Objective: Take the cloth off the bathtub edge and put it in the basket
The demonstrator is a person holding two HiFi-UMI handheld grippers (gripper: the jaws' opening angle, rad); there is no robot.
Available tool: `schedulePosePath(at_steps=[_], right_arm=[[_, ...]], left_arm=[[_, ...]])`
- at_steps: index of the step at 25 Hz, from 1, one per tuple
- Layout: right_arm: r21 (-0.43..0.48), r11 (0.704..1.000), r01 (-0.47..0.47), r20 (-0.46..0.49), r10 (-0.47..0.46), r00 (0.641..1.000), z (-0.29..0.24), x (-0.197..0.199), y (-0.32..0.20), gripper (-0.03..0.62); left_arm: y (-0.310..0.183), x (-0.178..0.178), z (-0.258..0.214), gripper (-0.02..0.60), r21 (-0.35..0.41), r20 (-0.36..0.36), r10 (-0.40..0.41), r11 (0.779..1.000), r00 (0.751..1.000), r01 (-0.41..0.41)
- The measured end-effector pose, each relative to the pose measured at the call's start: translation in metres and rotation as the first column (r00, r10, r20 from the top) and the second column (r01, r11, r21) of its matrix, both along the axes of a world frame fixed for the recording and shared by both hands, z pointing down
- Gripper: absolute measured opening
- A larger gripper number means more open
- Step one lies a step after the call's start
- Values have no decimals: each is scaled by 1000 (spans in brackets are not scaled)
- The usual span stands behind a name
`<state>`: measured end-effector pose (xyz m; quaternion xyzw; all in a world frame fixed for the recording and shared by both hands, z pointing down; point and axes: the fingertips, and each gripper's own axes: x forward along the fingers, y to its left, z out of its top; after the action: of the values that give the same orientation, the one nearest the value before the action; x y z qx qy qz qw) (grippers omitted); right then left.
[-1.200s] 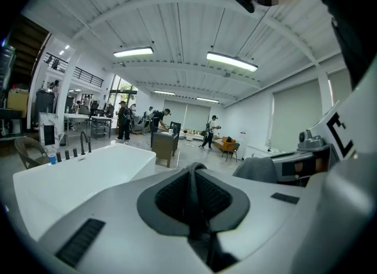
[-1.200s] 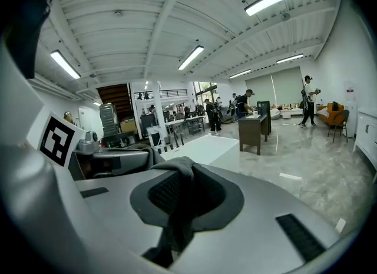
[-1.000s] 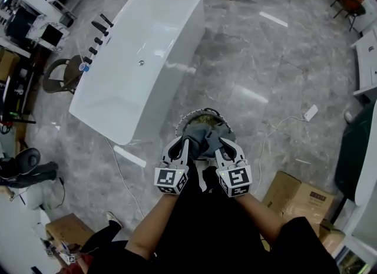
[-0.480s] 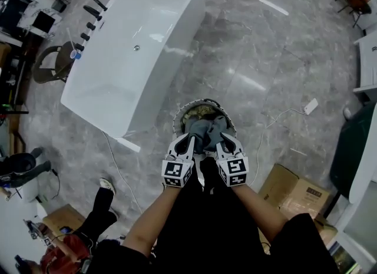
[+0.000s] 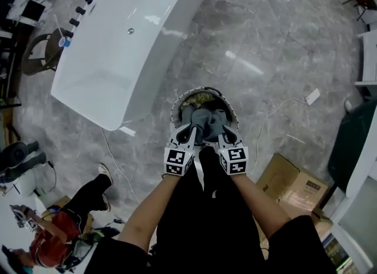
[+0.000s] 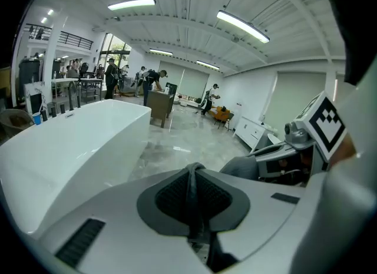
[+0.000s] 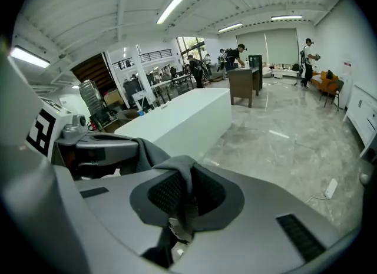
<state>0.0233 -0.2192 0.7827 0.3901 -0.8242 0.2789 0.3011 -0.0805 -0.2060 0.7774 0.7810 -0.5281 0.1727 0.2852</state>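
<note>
The putting-in step is in hand: the grey cloth (image 5: 204,119) is held bunched over the basket (image 5: 176,106), well apart from the bathtub (image 5: 118,49). One side is pinched by the left gripper (image 5: 188,130) and the other by the right gripper (image 5: 221,130) (a fold is clamped between each pair of jaws). Next, it is judged, the cloth should be lowered inside the rim and both pinches released.

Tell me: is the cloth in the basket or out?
Not dropped in: the cloth hangs bunched over the basket, clamped by the left gripper and right gripper. How far it dips inside, cannot tell.

Grey cloth (image 5: 204,122); glossy white bathtub (image 5: 112,49); grey veined marble floor (image 5: 277,37); black-and-white square markers on left gripper (image 5: 188,130) and right gripper (image 5: 224,131); brown cardboard box (image 5: 293,185).
</note>
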Motion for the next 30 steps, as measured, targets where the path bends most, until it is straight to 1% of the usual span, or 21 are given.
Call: schedulePosePath(at_steps=[3,5,7,13,16,18,20,22,23,24,26,30], right_arm=[[-33,999,-14,-37,12,999,29,1,-2,48],[-56,998,-20,-94,15,995,49,6,-2,48],[-79,997,-16,-144,4,990,67,11,-2,48],[-148,988,51,-185,-79,980,105,17,11,48],[-152,983,104,-214,-136,967,111,15,19,48],[-153,981,115,-206,-146,968,112,13,22,48],[-166,981,102,-187,-133,973,112,12,23,49],[-175,980,95,-177,-126,976,113,11,24,89],[-171,980,100,-178,-131,975,112,11,25,115],[-163,981,108,-179,-137,974,110,11,26,132],[-145,982,121,-170,-145,975,105,10,27,164],[-121,983,141,-146,-158,977,98,3,29,169]], left_arm=[[0,-6,30,34,-54,-17,-20,998,1000,19],[-1,-9,48,34,-85,-20,-21,996,1000,19],[-2,-10,64,35,-104,-9,-10,995,1000,9],[6,-3,107,35,-178,1,3,984,1000,-2],[15,3,117,43,-210,-31,-31,977,999,24],[20,5,118,52,-218,-52,-58,975,997,45],[24,6,120,61,-226,-54,-74,972,996,60],[29,6,123,82,-241,-49,-89,968,995,74],[31,6,124,94,-247,-45,-95,966,994,81],[34,7,125,113,-249,-44,-99,965,994,85],[38,9,124,133,-245,-48,-102,966,994,87],[40,11,121,133,-235,-51,-103,968,993,88]])
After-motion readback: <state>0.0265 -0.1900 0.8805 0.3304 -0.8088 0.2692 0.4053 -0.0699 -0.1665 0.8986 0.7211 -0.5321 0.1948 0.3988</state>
